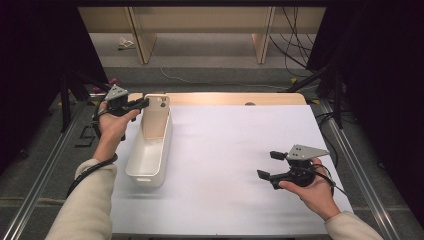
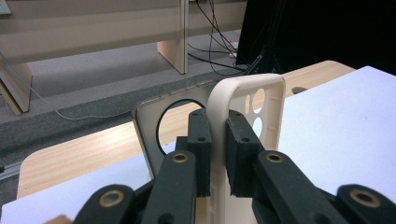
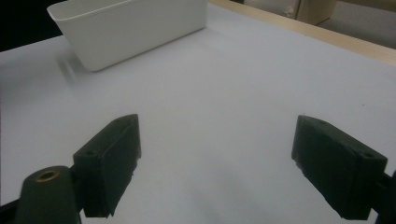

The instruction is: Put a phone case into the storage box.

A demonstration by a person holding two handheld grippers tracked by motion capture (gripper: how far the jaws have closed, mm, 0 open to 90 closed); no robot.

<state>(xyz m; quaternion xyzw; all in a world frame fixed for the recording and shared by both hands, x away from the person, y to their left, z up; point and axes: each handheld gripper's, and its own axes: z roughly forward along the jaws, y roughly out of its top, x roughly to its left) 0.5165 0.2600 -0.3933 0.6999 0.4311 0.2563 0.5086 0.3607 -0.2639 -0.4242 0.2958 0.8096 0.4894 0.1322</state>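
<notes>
- Where the high view looks down on the table [image 1: 225,150], the left gripper [image 1: 142,103] sits at the far end of the white bin [image 1: 150,145], near the sheet's left edge.
- The left gripper view brings out what the high view blurs: the pads [image 2: 201,149] clamp the bin's raised end wall [image 2: 243,98], one on each face, beside its round holes.
- The right gripper [image 1: 267,165] hovers over bare sheet at the near right; its own view shows both jaws spread wide with nothing between them.
- The bin [image 3: 130,28] lies well apart from it, with open sheet between.
- A wooden strip borders the sheet's far edge.
</notes>
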